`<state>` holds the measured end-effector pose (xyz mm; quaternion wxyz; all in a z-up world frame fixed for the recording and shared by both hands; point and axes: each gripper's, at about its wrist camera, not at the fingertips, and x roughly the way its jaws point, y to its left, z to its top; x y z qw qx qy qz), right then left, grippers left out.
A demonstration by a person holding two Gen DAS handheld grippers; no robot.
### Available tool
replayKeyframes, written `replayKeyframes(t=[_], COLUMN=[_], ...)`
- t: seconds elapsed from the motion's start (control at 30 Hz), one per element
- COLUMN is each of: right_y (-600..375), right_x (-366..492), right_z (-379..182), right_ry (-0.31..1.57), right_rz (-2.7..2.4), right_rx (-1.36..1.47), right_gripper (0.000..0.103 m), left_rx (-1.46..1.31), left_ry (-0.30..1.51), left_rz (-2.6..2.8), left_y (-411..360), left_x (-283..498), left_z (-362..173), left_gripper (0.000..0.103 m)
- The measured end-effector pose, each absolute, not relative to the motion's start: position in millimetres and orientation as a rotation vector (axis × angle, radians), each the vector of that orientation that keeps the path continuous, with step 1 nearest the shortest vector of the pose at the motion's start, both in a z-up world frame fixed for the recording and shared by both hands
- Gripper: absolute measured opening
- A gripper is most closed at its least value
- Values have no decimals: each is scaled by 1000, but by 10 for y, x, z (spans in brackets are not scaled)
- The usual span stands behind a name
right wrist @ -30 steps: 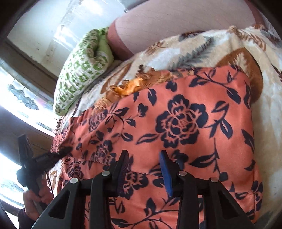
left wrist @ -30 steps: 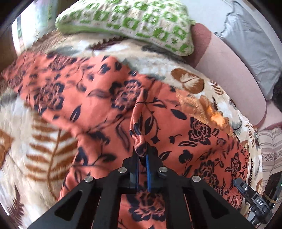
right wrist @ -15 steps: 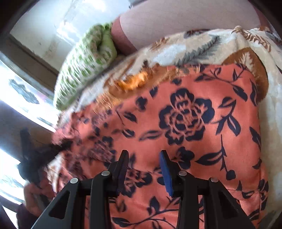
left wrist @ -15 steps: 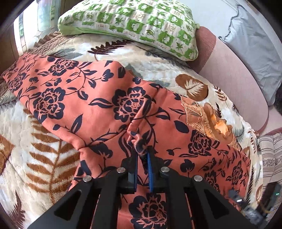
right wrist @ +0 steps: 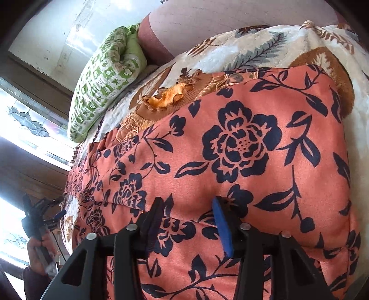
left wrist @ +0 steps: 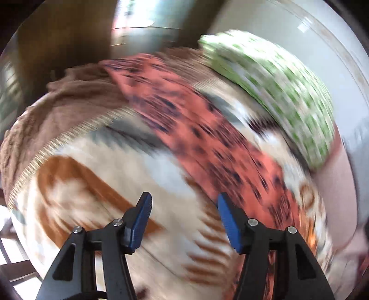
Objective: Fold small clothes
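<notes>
The orange flowered garment (right wrist: 230,161) lies spread on the leaf-patterned blanket (right wrist: 265,46) that covers the bed, and it fills most of the right wrist view. The right gripper (right wrist: 188,212) sits low over the near part of the cloth with its jaws apart, the fabric bulging between them; whether the blue pads touch the cloth cannot be told. In the left wrist view, which is heavily blurred, the left gripper (left wrist: 183,205) has its jaws spread wide and holds nothing; beneath it is bare blanket (left wrist: 115,180), and the garment (left wrist: 207,138) runs as an orange band from the upper middle down to the right, just beside the right-hand finger. A green and white pillow (right wrist: 103,76) rests at the far edge of the blanket, against a pinkish-brown cushioned backrest (right wrist: 230,18). An orange and tan piece of clothing (right wrist: 170,97) lies between the pillow and the garment, partly under the garment's far edge. A brown knitted cloth (left wrist: 69,103) lies at the blanket's left edge.
</notes>
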<state>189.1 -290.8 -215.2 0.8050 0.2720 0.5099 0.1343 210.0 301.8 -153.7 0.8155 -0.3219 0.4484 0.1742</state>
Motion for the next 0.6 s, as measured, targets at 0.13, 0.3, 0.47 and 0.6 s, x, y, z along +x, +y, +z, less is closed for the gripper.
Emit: replayKeyframes(t=[0.13,0.3,0.47,0.6], right_y=[-2854,-2864,-2751,-2560], right_x=[1892,1891,1898,1902], right_z=[-2121,-2064,-1910,-1870], right_ry=[1081,1034,943,906], right_rz=[284,280,342,406], right_rx=[555,569,544,503], right_gripper=[55,55,55,51], left_rx=[-867,-987,-1057,-1031], left_ry=[945,863,791,794], left_rz=[433,510,522,524], left_y=[3675,4153,4428,4515], left_x=[2198,2359,2583,2774], left_z=[-1604,-1702,-1827,-1903], left_gripper=[61,61,61,60])
